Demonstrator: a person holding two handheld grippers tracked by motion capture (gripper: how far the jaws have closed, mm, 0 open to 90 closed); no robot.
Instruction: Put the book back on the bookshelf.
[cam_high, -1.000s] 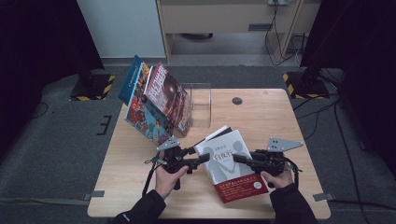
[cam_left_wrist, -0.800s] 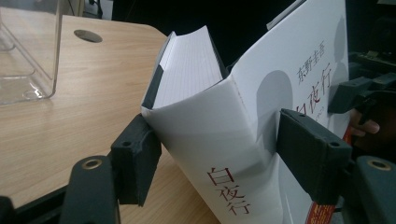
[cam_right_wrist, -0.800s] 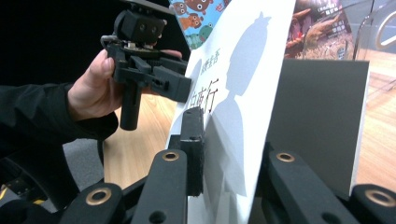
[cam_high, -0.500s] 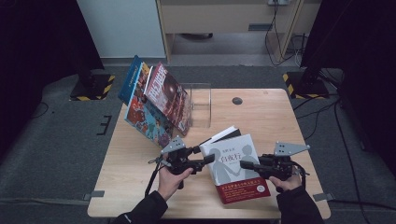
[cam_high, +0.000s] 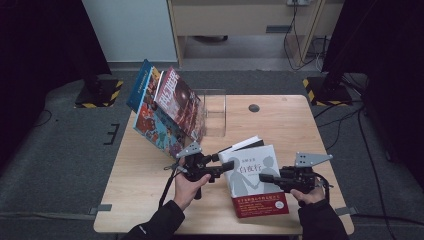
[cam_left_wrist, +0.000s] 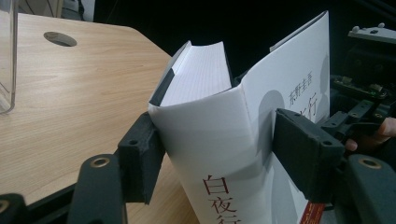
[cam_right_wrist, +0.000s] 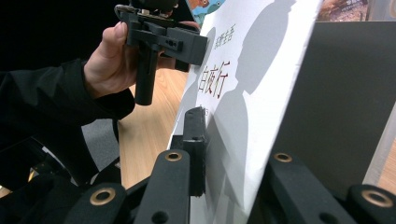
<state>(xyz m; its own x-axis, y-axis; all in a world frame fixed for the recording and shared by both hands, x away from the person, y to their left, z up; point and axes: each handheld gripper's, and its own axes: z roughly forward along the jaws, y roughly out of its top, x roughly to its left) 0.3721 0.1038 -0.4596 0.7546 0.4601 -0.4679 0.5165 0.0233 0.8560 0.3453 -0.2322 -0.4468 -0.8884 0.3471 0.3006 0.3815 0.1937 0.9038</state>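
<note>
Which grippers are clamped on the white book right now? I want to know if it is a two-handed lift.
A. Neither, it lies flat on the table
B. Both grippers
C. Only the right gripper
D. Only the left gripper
B: the left gripper pinches the white book across its spine, and the right gripper clamps its front cover.

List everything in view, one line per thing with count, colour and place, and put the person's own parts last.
White book: one, white cover with grey figures and a red band, near edge of the table, held between both claws.
Leaning books: several, blue and red covers, far left of the table, tilted against the clear stand.
Clear stand: one, transparent, far middle of the table.
Table: one, light wood, with a round hole near its far edge.
Left claw: one, black, pads on the book's spine side.
Right claw: one, black, clamped on the book's cover.
</note>
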